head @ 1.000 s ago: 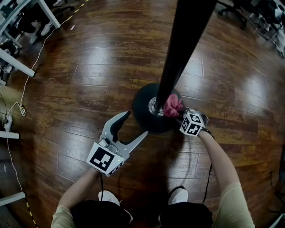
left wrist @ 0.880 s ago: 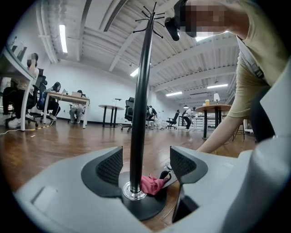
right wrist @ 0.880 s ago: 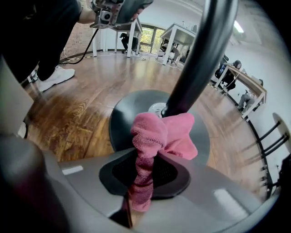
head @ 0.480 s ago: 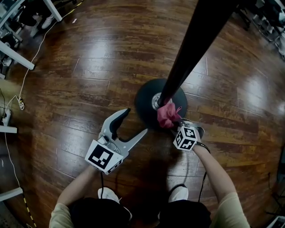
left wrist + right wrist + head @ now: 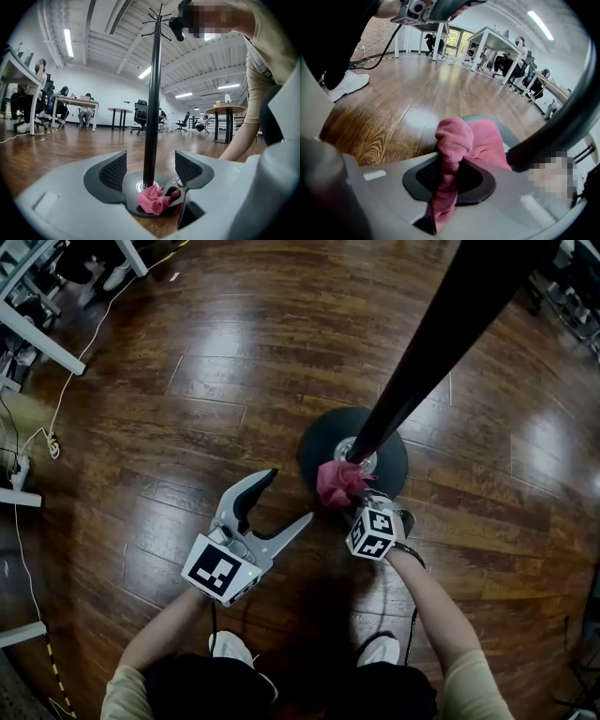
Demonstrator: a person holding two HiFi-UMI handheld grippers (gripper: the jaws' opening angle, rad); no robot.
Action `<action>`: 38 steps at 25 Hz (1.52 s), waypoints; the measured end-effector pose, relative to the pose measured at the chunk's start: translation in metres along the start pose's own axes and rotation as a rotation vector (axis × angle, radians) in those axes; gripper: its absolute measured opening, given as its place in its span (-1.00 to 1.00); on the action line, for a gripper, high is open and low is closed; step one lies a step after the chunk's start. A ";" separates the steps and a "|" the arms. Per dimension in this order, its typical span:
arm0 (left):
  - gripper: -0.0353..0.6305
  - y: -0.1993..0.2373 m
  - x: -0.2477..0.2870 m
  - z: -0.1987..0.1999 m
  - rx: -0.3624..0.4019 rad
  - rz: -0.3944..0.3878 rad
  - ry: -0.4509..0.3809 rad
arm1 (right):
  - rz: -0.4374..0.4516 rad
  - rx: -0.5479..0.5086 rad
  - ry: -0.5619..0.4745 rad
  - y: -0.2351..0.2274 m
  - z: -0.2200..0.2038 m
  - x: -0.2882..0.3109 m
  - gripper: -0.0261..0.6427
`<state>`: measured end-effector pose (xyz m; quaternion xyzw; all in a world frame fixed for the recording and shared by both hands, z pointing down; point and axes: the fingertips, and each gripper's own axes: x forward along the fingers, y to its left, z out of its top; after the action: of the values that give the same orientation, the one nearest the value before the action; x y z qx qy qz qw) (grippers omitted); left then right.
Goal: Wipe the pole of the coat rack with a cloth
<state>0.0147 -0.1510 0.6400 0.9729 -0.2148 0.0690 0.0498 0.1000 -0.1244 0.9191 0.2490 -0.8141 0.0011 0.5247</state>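
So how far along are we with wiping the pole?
Done: the right tongs are shut on the pink cloth. In hand: the cloth sits at the foot of the pole, over the round base. Left: the pole above it; nothing shows whether that part is wiped yet. The left tongs hang open and empty beside the base.

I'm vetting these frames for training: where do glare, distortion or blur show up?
Head view: bright glare patches on the glossy brown wooden floor, and fisheye bends its boards. Left gripper view: dark round vignette, yet the black coat rack pole is sharp. Right gripper view: the pink cloth reads clearly, while the white desks curve toward the rim.
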 end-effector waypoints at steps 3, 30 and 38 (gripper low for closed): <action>0.02 0.003 -0.003 -0.001 -0.005 0.007 0.002 | -0.009 0.017 -0.004 -0.006 0.017 0.011 -0.78; 0.01 0.025 -0.036 -0.001 -0.009 0.057 0.008 | -0.176 0.171 0.110 -0.089 0.072 0.066 -0.79; 0.01 0.009 -0.017 0.002 0.002 0.019 -0.003 | -0.060 0.203 0.072 -0.012 0.015 0.008 -0.79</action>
<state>-0.0041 -0.1524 0.6365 0.9710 -0.2240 0.0684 0.0477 0.0892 -0.1419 0.9155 0.3249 -0.7827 0.0765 0.5254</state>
